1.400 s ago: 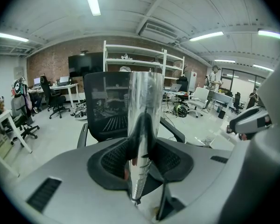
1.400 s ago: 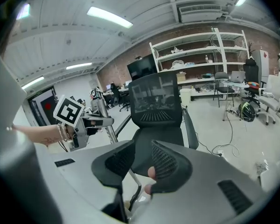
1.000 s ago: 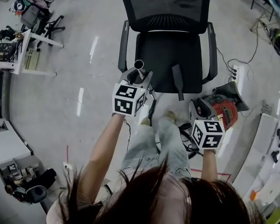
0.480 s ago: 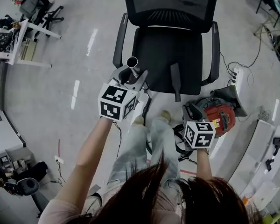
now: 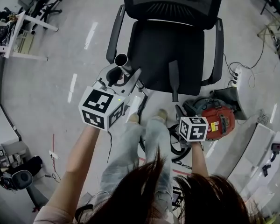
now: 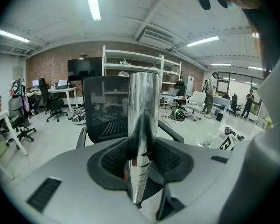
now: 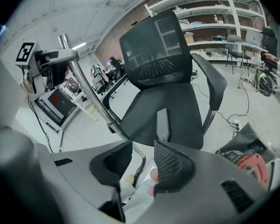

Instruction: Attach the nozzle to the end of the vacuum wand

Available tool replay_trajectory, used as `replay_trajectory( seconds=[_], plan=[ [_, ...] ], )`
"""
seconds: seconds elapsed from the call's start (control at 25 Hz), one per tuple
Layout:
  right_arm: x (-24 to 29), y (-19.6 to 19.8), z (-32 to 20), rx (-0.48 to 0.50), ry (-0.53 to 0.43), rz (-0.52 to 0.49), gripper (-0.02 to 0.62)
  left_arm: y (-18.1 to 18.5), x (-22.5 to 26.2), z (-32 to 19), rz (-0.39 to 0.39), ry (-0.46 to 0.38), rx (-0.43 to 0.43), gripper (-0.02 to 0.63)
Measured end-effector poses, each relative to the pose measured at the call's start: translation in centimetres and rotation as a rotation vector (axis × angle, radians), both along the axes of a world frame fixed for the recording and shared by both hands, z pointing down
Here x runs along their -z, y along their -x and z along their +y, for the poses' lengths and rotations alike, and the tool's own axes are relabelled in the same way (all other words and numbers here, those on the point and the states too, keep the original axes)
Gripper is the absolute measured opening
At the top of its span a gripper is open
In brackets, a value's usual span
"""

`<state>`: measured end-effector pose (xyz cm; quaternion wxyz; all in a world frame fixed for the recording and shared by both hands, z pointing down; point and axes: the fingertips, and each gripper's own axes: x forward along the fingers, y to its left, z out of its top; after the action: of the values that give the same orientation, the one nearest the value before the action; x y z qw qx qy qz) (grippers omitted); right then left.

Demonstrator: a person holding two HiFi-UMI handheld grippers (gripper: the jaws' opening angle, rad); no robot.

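1. Floor [image 5: 46,101] is pale grey and glossy with white dashes. Open office, black chair [image 5: 154,50] dead ahead, white desk [image 5: 18,31] far left
2. Left gripper [image 6: 141,160] is clamped on the wand [image 6: 143,101]. The chrome tube is held off the floor, open end up, next to the seat's left edge in the head view
3. Right gripper [image 7: 142,164] has its jaws apart; they have just been opening. Nothing gripped, only a trouser leg and shoe show through the gap
4. Nozzle [image 5: 173,80], black and narrow, lies on the chair seat near the front edge, apart from both grippers
5. Head view only: red vacuum body [image 5: 217,120] on the floor beside the right gripper, white power strip [image 5: 236,73] with cables
6. Left gripper view only: brick wall [image 6: 51,64], white shelving [image 6: 140,62], ceiling strip lights [image 6: 92,1], people at far desks
7. Right gripper view only: the wand running down past the chair, marker cube [image 7: 25,52] top left
8. Writing: square markers on the cubes, and the vacuum's sticker is too small to read
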<state>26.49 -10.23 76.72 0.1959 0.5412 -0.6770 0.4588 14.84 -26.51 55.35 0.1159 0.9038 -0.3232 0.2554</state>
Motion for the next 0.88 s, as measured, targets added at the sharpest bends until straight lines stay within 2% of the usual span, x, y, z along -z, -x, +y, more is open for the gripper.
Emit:
replay_trajectory(
  seconds=[0.36, 0.88],
  plan=[
    [-7.0, -0.7, -1.0, -0.024, 0.082, -0.040, 0.147, -0.1, -0.8, -0.3, 0.016, -0.033, 0.015, 0.158],
    [-14.8, -0.2, -3.0, 0.034, 0.179, -0.066, 0.163, 1.0, -0.9, -0.3, 0.044, -0.056, 0.039, 0.158]
  ],
)
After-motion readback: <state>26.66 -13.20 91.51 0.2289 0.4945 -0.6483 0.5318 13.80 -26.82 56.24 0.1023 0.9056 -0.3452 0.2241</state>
